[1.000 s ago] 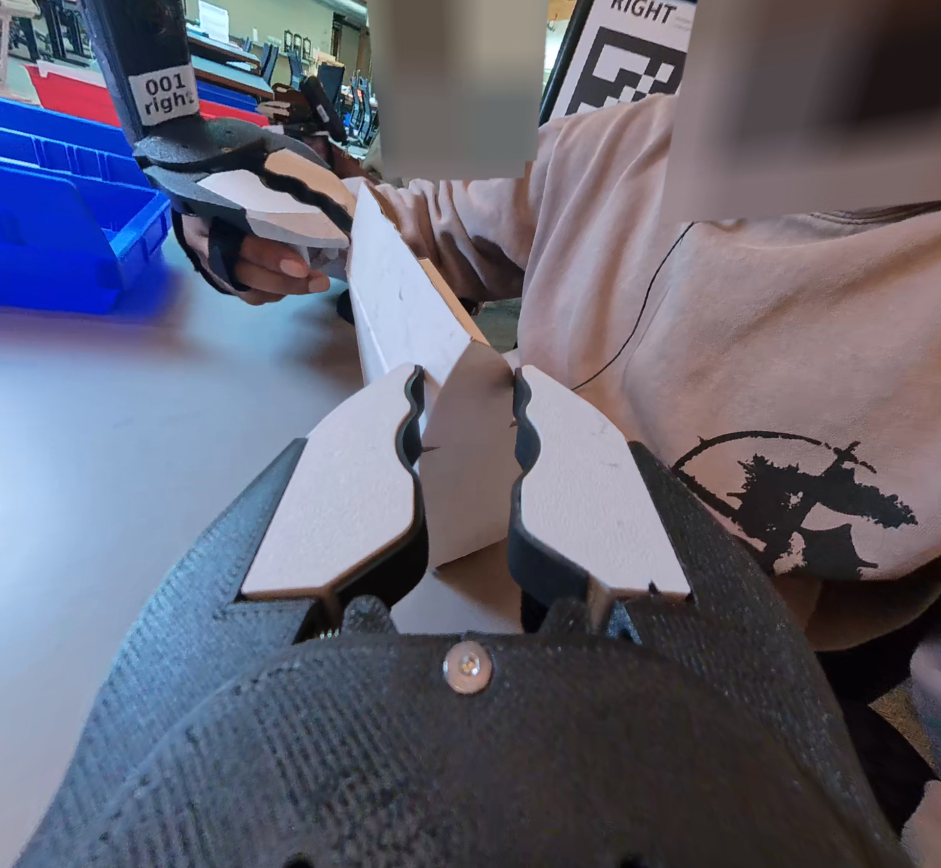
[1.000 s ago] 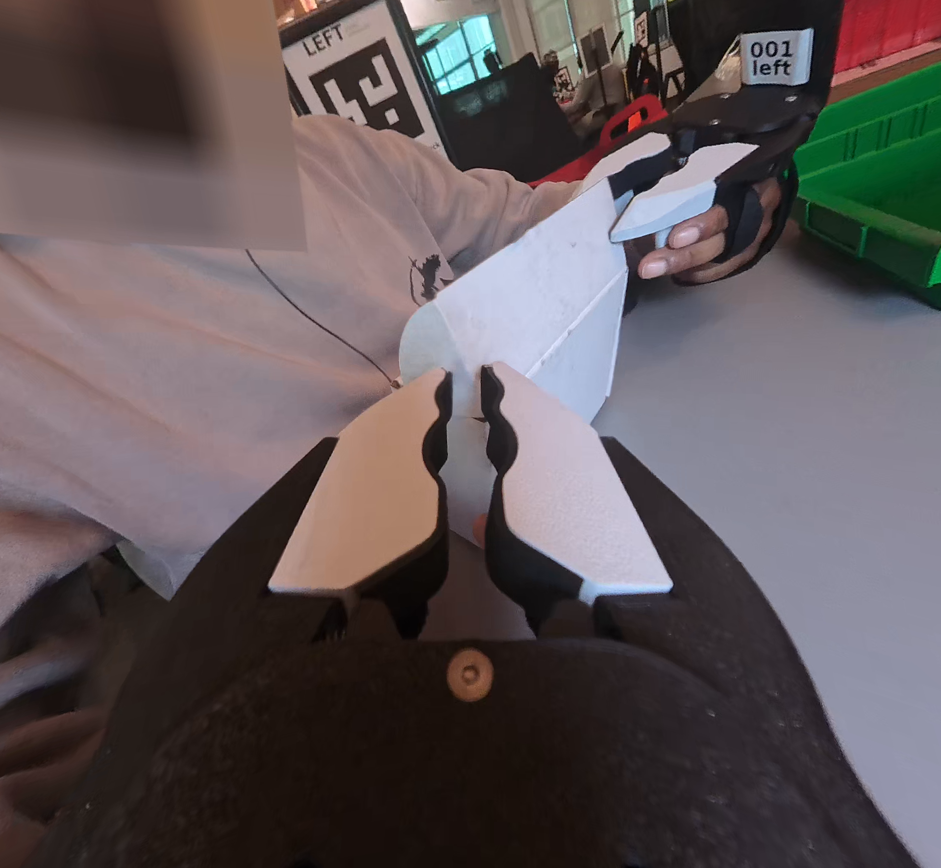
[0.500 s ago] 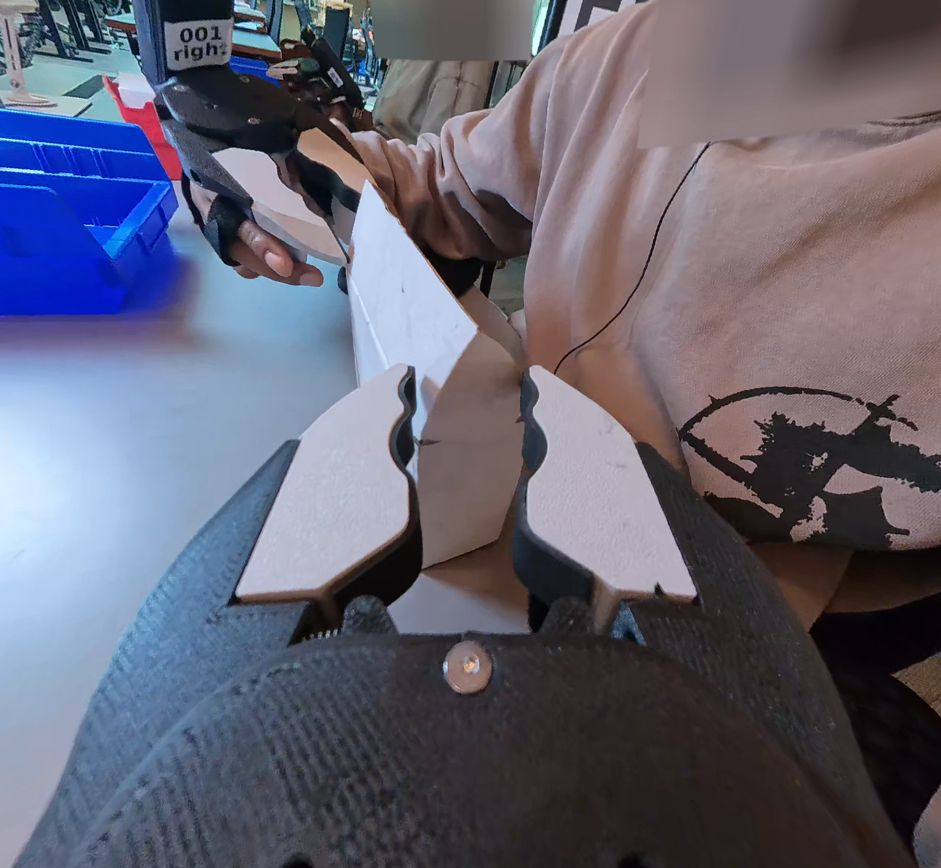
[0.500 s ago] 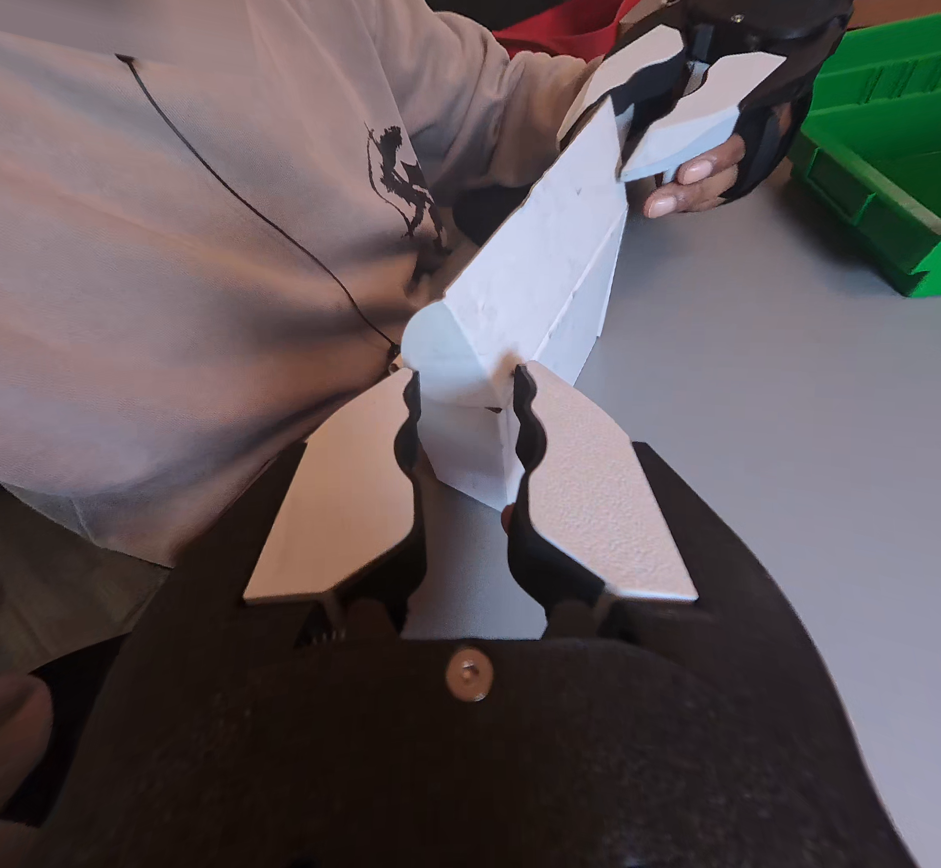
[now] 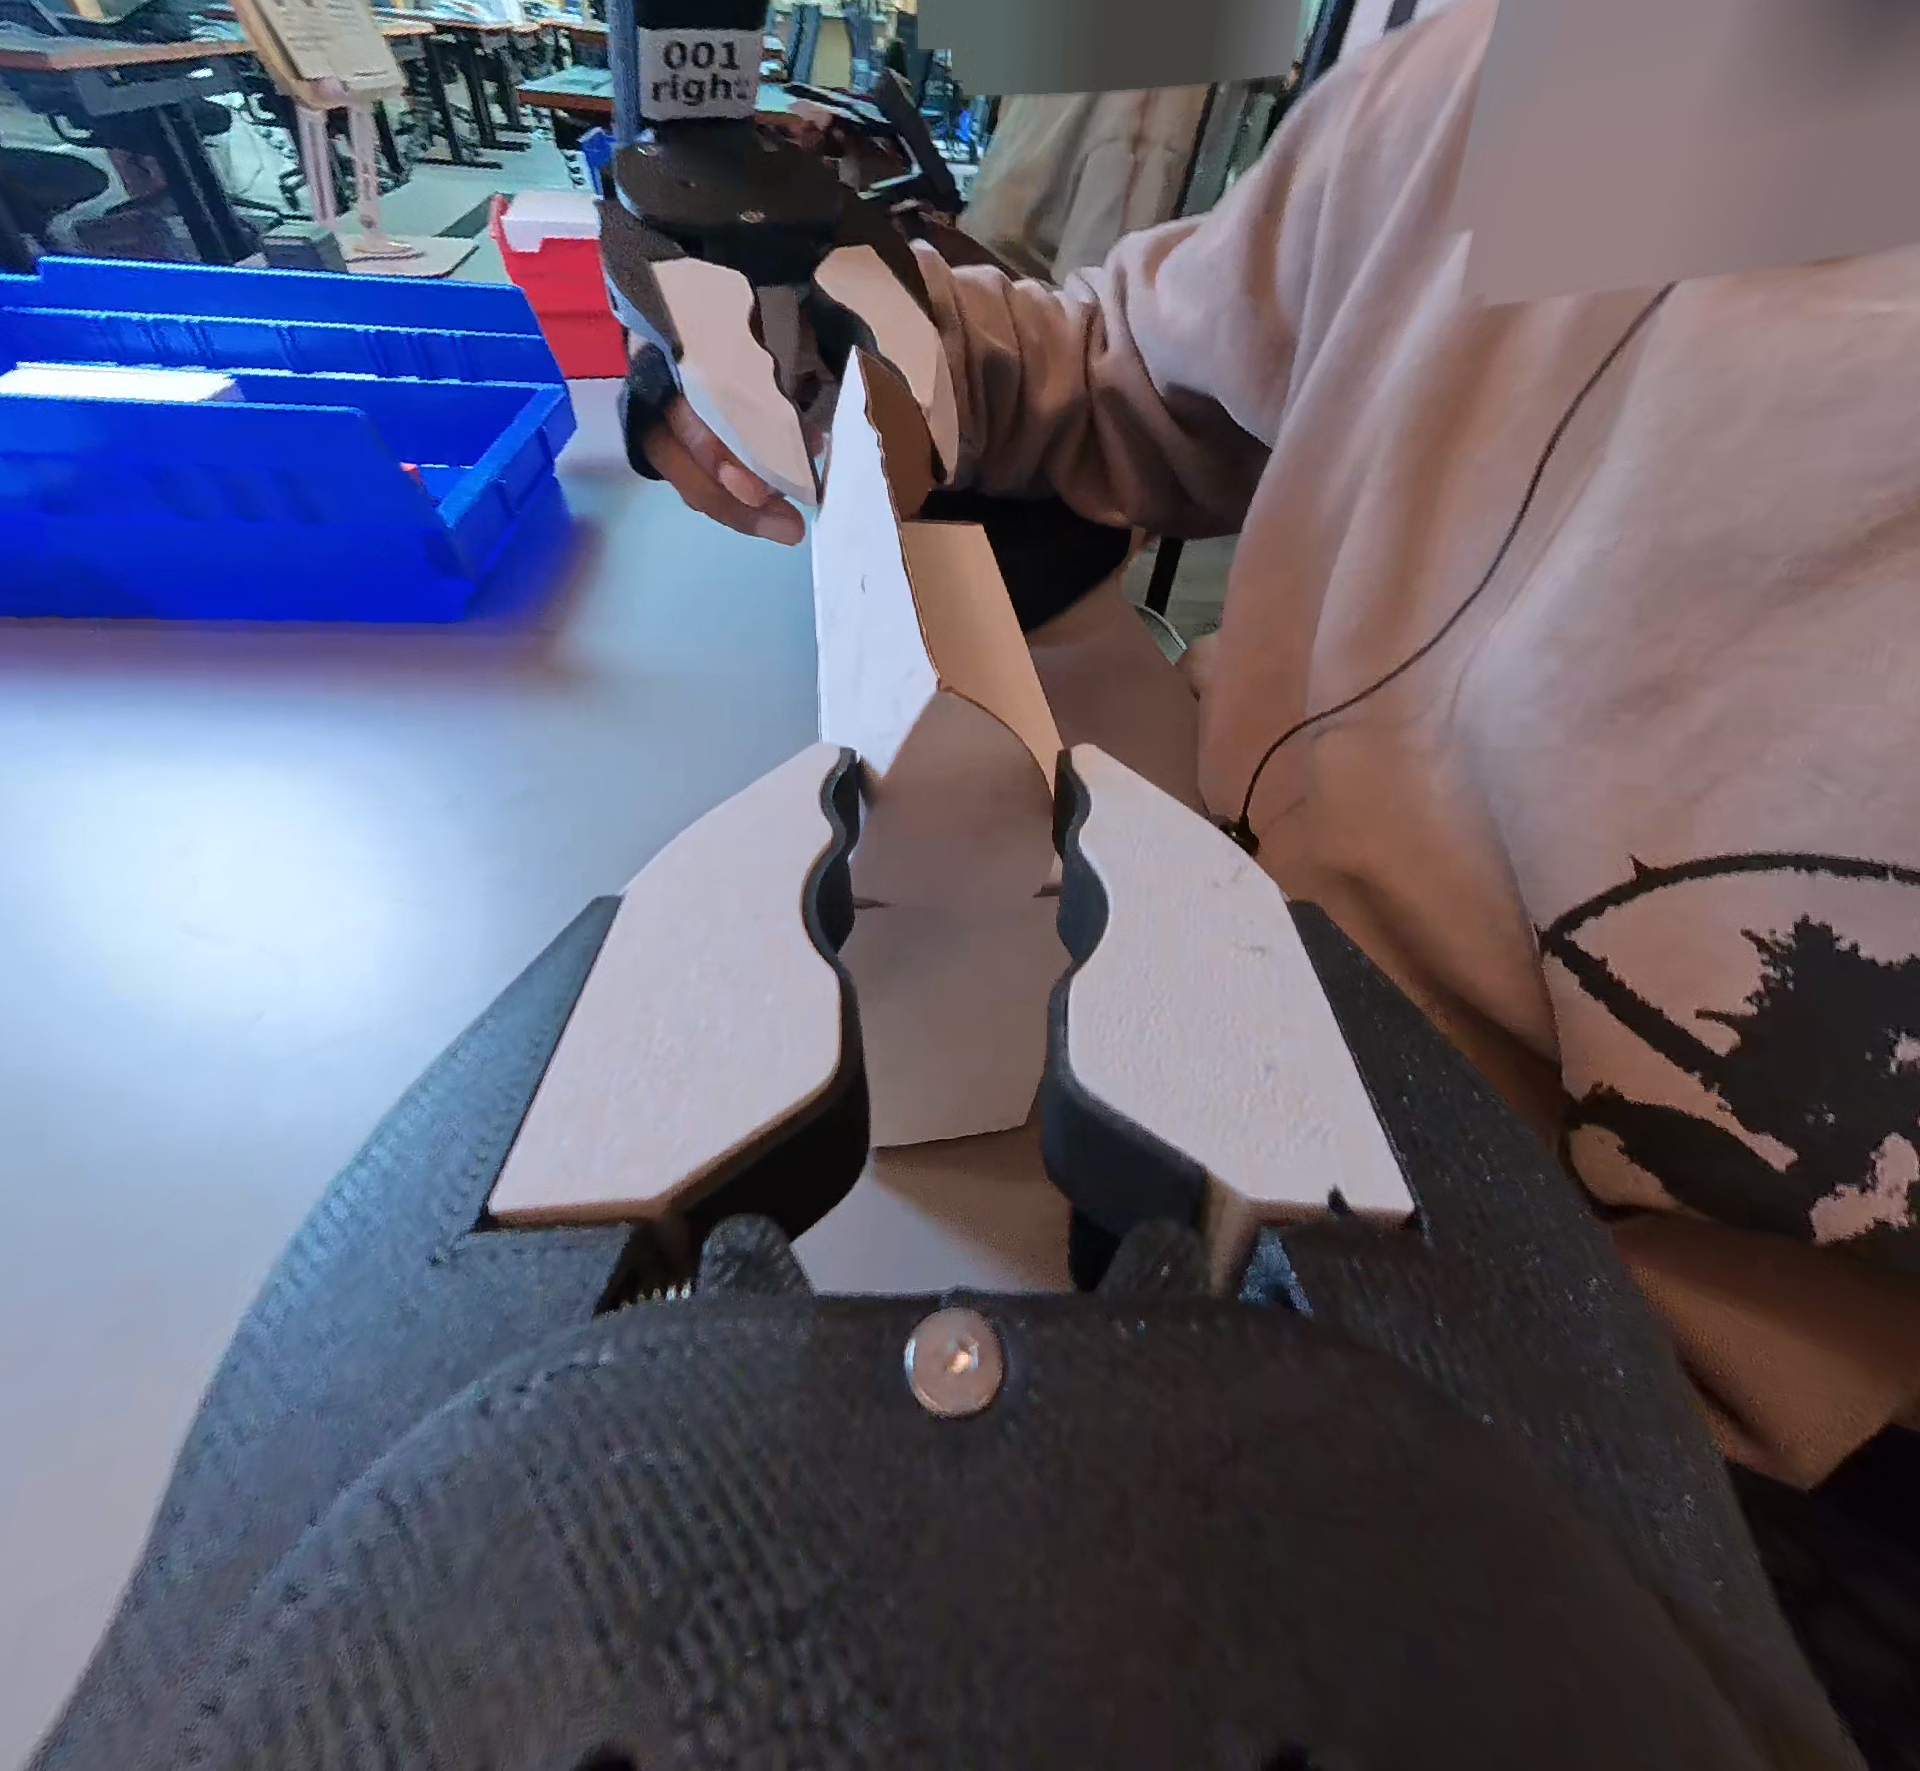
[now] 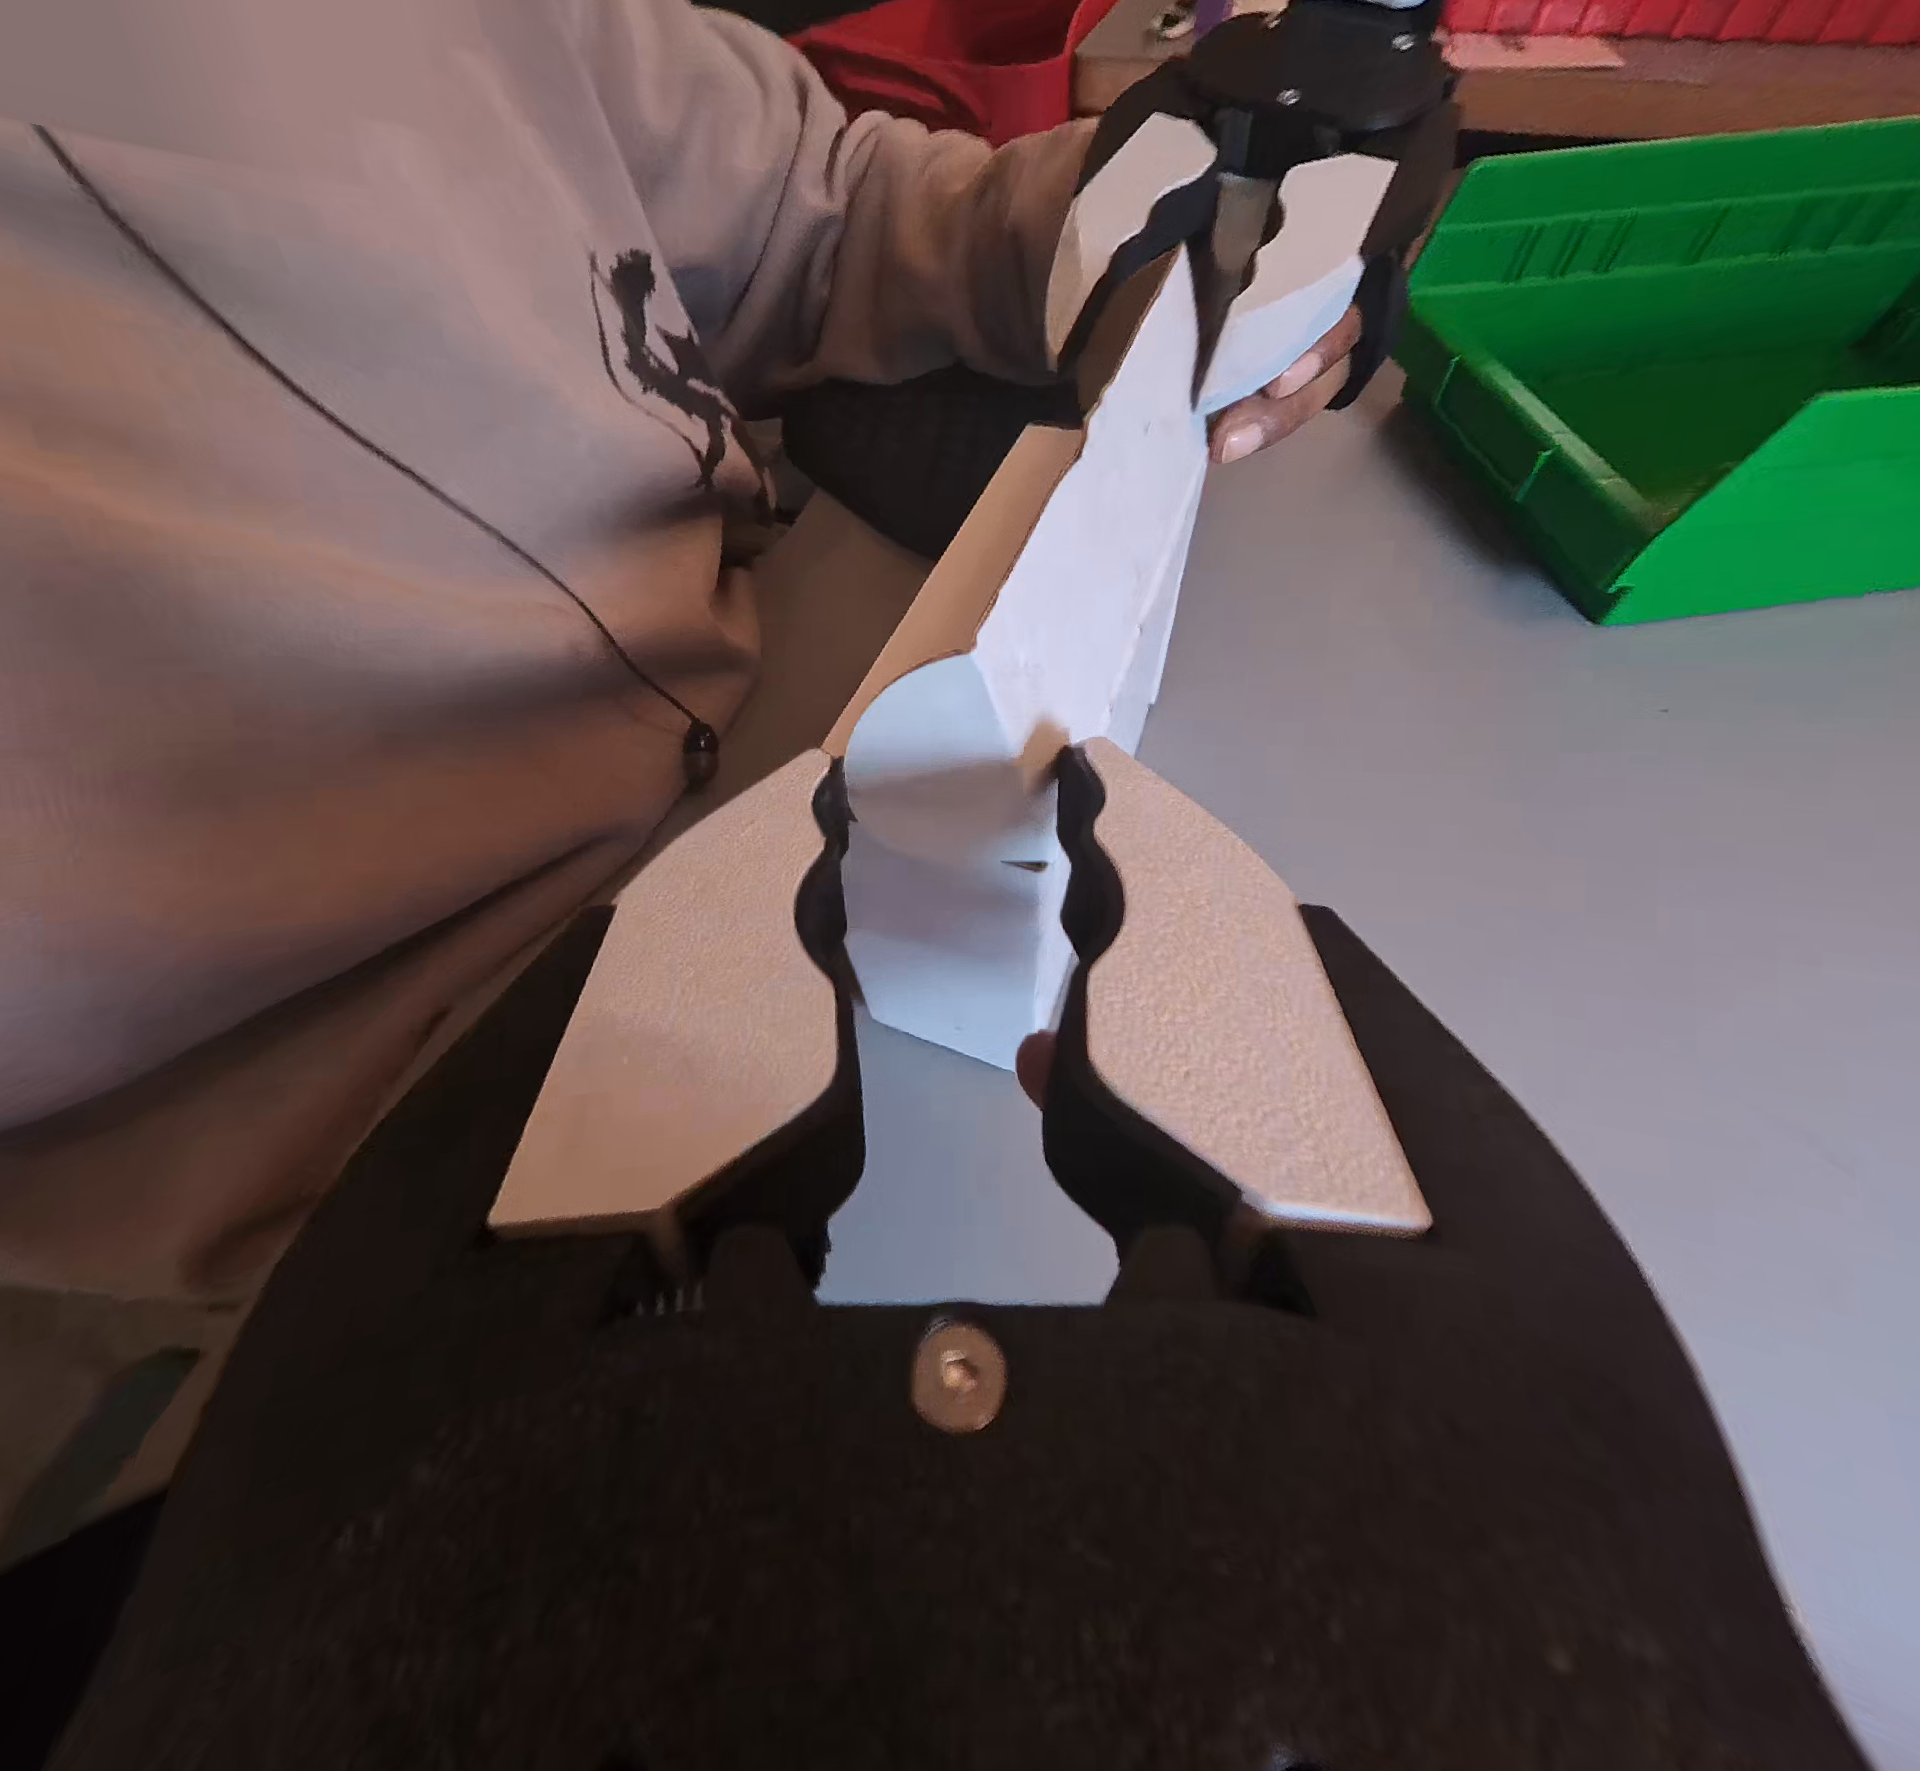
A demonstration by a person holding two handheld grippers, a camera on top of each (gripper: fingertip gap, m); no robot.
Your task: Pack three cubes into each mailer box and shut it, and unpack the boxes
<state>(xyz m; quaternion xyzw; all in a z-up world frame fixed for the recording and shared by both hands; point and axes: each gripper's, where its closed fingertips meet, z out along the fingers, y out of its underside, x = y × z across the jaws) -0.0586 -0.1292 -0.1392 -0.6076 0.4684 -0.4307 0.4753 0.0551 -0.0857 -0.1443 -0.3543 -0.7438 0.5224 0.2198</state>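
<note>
Left tool point(image 5: 956, 786) and right tool point(image 6: 951, 776), each part-open around an end flap of white mailer box point(image 6: 1101, 537) stretched between them above grey desk point(image 6: 1507, 890).

A black textured plastic left gripper point(image 5: 956, 932) and matching right gripper point(image 6: 951, 911) each carry two pale, wavy-edged finger plates point(image 5: 686, 1004) and one silver screw point(image 5: 953, 1361). The person wears a beige sweatshirt point(image 5: 1558, 599) with a black print, black fingerless gloves point(image 6: 1377, 324) and a thin black cord point(image 6: 343, 433).
</note>
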